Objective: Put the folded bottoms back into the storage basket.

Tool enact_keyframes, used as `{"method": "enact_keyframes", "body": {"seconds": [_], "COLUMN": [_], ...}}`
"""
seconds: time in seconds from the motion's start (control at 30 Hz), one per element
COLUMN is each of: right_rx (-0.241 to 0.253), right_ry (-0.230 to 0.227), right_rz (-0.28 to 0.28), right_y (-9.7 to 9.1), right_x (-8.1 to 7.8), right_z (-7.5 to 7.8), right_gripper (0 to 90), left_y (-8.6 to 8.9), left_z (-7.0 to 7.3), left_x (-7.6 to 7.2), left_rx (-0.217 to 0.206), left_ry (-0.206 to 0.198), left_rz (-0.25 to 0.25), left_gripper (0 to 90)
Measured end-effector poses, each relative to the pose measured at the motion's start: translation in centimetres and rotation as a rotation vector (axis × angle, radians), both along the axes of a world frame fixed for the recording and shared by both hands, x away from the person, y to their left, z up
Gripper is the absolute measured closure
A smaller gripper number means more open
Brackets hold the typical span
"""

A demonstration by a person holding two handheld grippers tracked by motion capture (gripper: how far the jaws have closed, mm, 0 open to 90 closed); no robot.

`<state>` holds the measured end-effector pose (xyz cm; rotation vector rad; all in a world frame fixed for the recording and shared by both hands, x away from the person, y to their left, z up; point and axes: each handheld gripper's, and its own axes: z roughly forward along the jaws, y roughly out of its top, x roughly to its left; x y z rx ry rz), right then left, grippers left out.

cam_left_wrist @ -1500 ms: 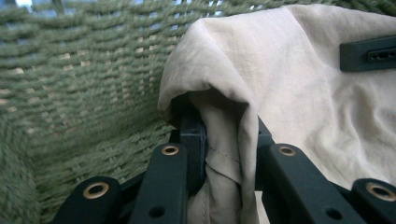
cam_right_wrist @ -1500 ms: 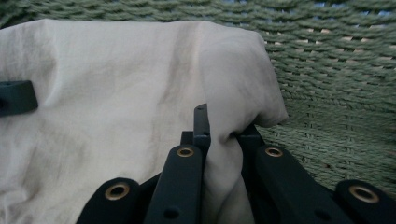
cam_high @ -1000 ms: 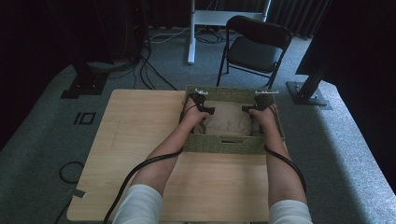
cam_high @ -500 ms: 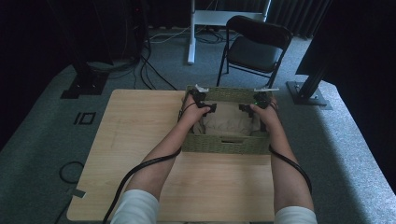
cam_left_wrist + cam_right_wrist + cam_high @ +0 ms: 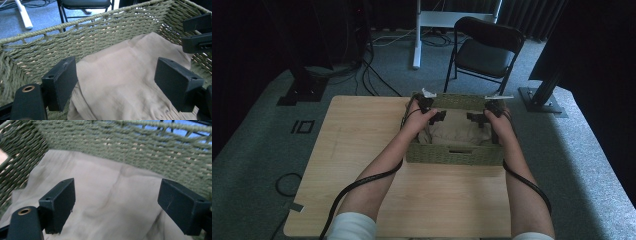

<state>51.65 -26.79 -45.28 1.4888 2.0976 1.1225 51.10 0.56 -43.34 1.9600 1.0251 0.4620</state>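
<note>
High view has my left gripper (image 5: 438,116) and right gripper (image 5: 475,119) spread wide over the beige cloth (image 5: 457,131) in the woven basket (image 5: 454,154); I should lower squarely before pinching.

Black folding chair (image 5: 486,50) on grey carpet (image 5: 257,150), dark curtains (image 5: 522,15) behind.

Dim high view, black surroundings; brighter, softly blurred close views
</note>
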Motion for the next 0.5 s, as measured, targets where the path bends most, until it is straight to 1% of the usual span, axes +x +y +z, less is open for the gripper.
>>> {"method": "enact_keyframes", "body": {"seconds": [0.03,0.07,0.13,0.2,0.23,0.3,0.33,0.37,0.4,0.43,0.47,0.5], "right_rx": [0.0,0.003,0.01,-0.002,-0.002,-0.002,0.002,0.002,-0.013,-0.013,-0.028,-0.028], "right_ry": [-0.007,-0.017,-0.022,-0.033,-0.033,-0.049,-0.062,-0.062,-0.068,-0.068,-0.085,-0.085], "right_rz": [0.009,0.011,0.018,0.021,0.021,0.013,0.019,0.019,0.035,0.035,0.046,0.046], "right_y": [0.0,0.0,0.0,0.0,0.0,-0.1,0.0,0.0,0.0,0.0,0.0,0.0], "right_x": [-0.2,-0.3,-0.6,-0.9,-0.9,-1.2,-1.5,-1.5,-1.8,-1.8,-2.2,-2.2], "right_z": [0.0,0.1,0.1,0.3,0.3,0.6,0.9,0.9,1.3,1.3,1.7,1.7], "right_gripper": [14.4,14.4,14.4,14.5,14.5,14.5,14.5,14.5,14.5,14.5,14.5,14.5], "left_y": [0.0,0.1,0.1,0.2,0.2,0.3,0.4,0.5,0.7,0.7,1.0,1.0], "left_z": [0.2,0.5,0.7,1.0,1.0,1.3,1.5,1.5,1.6,1.6,1.8,1.8], "left_x": [-0.2,-0.6,-0.9,-1.3,-1.3,-1.7,-1.9,-2.1,-2.4,-2.4,-2.8,-2.8], "left_rx": [0.005,0.036,0.029,0.015,0.015,0.015,0.016,0.009,0.011,0.011,0.011,0.011], "left_ry": [-0.009,-0.037,-0.038,-0.05,-0.05,-0.055,-0.06,-0.059,-0.065,-0.065,-0.068,-0.068], "left_rz": [0.0,-0.023,-0.03,-0.036,-0.036,-0.044,-0.052,-0.053,-0.059,-0.059,-0.065,-0.065], "left_gripper": [19.8,19.7,19.7,19.7,19.7,19.7,19.7,19.7,19.7,19.7,19.7,19.7]}}
